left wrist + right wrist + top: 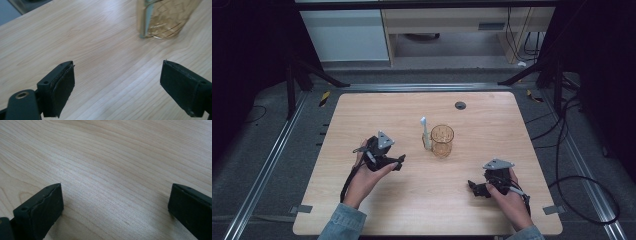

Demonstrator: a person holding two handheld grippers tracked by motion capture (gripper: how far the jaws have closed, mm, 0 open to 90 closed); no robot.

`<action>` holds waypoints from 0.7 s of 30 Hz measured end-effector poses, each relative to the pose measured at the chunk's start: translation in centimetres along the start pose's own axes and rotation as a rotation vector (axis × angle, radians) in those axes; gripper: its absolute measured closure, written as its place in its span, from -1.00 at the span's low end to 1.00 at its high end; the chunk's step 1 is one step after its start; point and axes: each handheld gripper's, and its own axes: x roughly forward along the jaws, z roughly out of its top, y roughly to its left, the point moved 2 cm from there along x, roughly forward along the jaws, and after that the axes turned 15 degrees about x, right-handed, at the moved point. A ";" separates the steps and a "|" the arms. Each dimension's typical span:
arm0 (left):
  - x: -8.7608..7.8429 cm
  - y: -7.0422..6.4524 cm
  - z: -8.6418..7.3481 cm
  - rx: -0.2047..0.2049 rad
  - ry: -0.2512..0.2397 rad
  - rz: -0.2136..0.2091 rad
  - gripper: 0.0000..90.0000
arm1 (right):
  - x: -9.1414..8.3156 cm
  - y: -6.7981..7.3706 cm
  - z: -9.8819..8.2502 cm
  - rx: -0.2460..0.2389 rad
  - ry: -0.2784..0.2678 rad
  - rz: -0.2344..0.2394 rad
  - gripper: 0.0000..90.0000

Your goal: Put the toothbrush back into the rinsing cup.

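An amber glass cup (442, 141) stands near the middle of the wooden table (377, 110). A pale toothbrush (425, 134) stands upright at its left side, head up; I cannot tell whether it is inside the cup or leaning on it. My left gripper (399, 161) is left of the cup, pointing toward it, open with nothing between its jaws. In the left gripper view the cup (165, 20) and toothbrush (147, 17) sit ahead of the gripper (117, 67), at the upper right. My right gripper (474, 187) rests low at the front right, open (116, 192) over bare wood.
A small dark round grommet (460, 105) sits in the table near its far edge. Metal rails run along both sides of the table, and cables lie on the floor at the right. A pale cabinet stands beyond the far edge.
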 end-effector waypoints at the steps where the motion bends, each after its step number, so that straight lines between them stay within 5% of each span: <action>1: -0.1 0.6 -0.5 -0.009 0.011 0.006 -0.74 | 0.0 0.0 0.0 0.000 0.000 0.000 -0.99; 21: 0.3 4.2 -5.6 -0.096 0.131 0.051 -0.77 | 0.0 0.0 0.0 0.001 0.000 -0.001 -0.99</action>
